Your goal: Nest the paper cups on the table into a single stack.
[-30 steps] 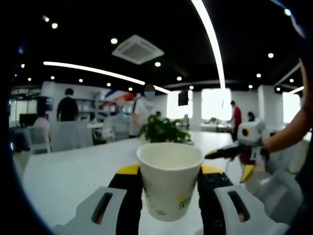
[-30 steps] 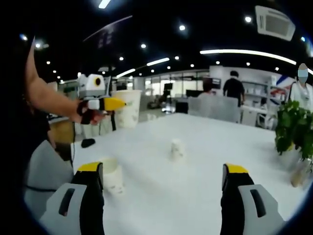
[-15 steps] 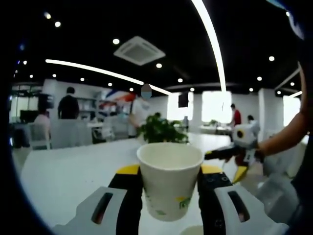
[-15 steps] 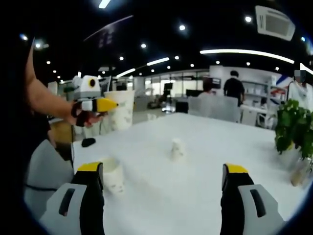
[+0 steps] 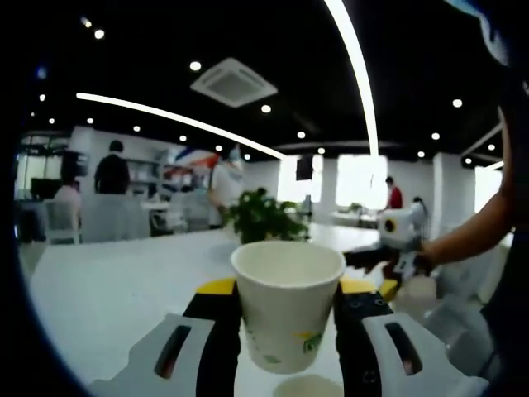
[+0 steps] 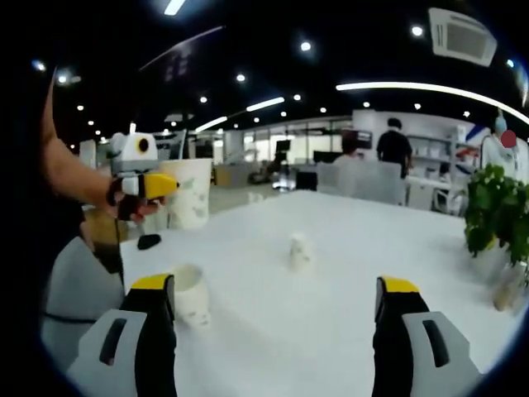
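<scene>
Left hand-held gripper [image 5: 288, 310] clamped on paper cup [image 5: 288, 302], carried above worktop [image 6: 347, 248]. Right hand-held gripper [image 6: 277, 310] released, empty. Target cup [image 6: 191, 294] at 9 o'clock, tipped cup [image 6: 299, 251] at 12. Next: lower held cup into target, rims aligned.

Three paper cups show in the right gripper view: one held cup [image 6: 189, 193] at ten o'clock, one near cup [image 6: 192, 294] at eight o'clock on the table [image 6: 331, 281], and one far cup [image 6: 299, 251] near the centre. Two grippers: the left gripper [image 6: 169, 185] and the right gripper [image 6: 274, 318]. One potted plant [image 6: 496, 211] stands at three o'clock, and one small dark object [image 6: 149, 241] lies at nine o'clock. One ceiling vent [image 6: 463, 33] sits at one o'clock.
</scene>
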Available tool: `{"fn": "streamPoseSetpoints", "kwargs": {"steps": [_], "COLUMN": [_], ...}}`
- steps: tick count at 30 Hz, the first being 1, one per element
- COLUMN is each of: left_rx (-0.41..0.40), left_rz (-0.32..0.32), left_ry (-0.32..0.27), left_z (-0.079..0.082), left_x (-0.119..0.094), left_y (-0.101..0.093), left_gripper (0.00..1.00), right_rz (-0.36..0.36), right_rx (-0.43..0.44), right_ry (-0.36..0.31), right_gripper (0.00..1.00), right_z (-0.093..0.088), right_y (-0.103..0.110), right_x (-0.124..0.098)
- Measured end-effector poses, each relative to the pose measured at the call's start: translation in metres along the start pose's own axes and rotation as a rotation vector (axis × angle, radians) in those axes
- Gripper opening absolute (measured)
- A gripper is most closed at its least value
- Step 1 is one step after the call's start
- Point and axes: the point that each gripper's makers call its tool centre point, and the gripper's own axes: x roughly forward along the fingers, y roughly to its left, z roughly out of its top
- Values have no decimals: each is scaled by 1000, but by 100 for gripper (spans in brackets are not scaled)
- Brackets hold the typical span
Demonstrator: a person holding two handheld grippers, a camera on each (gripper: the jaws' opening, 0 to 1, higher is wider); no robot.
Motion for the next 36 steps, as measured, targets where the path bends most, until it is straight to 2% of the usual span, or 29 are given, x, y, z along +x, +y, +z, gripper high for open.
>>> {"fn": "streamPoseSetpoints", "kwargs": {"steps": [13,36], "left_rx": [-10,-21], "left_rz": [-21,-32], "left_ry": [10,14], "left_z": [-6,-13], "left_x": [-13,-16], "left_y": [-25,-37], "left_gripper": [42,42], "right_rz": [7,7], "right_rx": [6,8], "right_ry": [5,14], "right_gripper": [99,99], "right_z": [-5,-9], "right_y": [5,5], "right_x": [0,-3]}}
